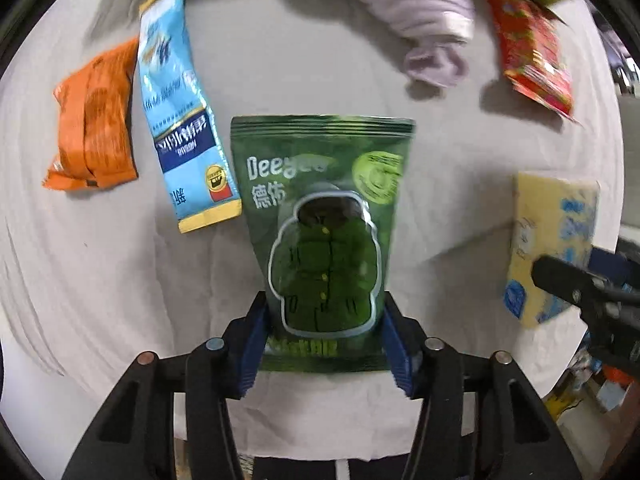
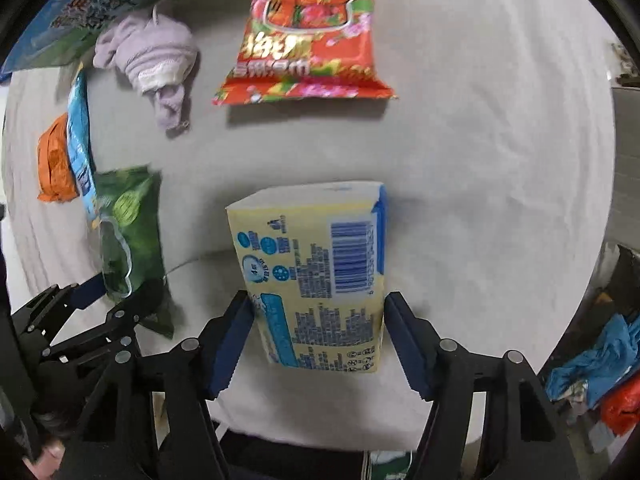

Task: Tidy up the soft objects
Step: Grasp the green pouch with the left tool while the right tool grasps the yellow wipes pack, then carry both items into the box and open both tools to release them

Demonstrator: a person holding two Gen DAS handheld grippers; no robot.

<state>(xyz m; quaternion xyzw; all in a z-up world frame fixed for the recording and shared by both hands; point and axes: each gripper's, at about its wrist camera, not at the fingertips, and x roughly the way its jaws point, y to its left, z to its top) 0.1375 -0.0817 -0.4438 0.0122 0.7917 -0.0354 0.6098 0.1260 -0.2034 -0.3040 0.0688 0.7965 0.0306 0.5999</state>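
Note:
My left gripper (image 1: 325, 320) is shut on a green snack pouch (image 1: 324, 216) and holds its lower end between the blue pads above the white cloth-covered table (image 1: 280, 68). My right gripper (image 2: 318, 312) is shut on a yellow tissue pack (image 2: 316, 276) with blue print and a barcode. The tissue pack also shows at the right of the left wrist view (image 1: 548, 248). The green pouch and left gripper show at the left of the right wrist view (image 2: 128, 232).
On the table lie an orange packet (image 1: 94, 120), a light blue sachet (image 1: 180, 112), a crumpled lilac garment (image 1: 416, 12) and a red strawberry candy bag (image 2: 308, 36). A green and blue box (image 2: 100, 0) stands at the back. Clutter sits beyond the table's right edge.

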